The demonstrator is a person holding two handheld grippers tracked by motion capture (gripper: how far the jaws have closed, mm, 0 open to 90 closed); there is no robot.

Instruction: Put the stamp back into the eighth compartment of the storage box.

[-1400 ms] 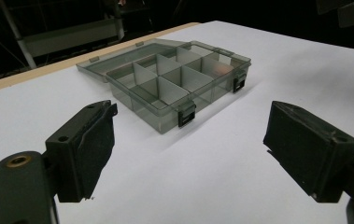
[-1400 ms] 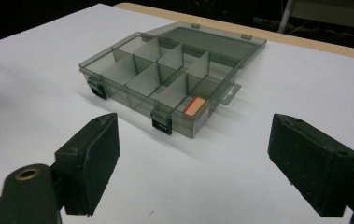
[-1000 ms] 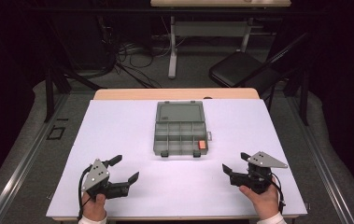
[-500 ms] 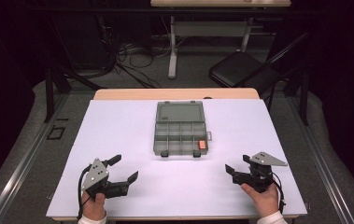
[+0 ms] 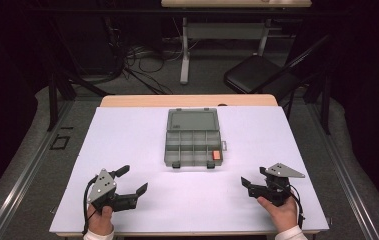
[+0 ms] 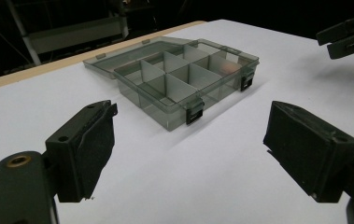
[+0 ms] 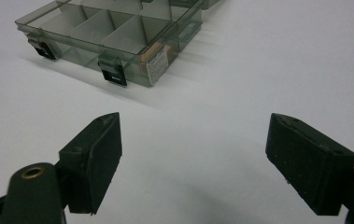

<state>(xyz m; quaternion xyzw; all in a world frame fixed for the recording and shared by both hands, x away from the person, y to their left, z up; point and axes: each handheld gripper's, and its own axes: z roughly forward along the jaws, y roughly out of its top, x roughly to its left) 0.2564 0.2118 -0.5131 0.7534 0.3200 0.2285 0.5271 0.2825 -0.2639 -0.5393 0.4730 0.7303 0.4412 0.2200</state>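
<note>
Left gripper [image 5: 129, 180]: black body, two black block-shaped jaws with flat matt pads, grey three-cornered plate with small holes on top, black cable trailing from the rear. A brass-coloured ring sits in the arm below one jaw; a small screw hole marks each jaw block. Right gripper [image 5: 253, 182]: same build. White sleeve cuffs [image 5: 98, 235] at both wrists.

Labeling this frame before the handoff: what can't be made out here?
- Orange item in the organizer box: too small in the high view, blurred behind the tinted wall in the right gripper view; its identity is unclear.
- Label on the box wall: text is too blurred to read.
- Left gripper and right gripper: bodies are cut off by the bottom edge in their own views.
</note>
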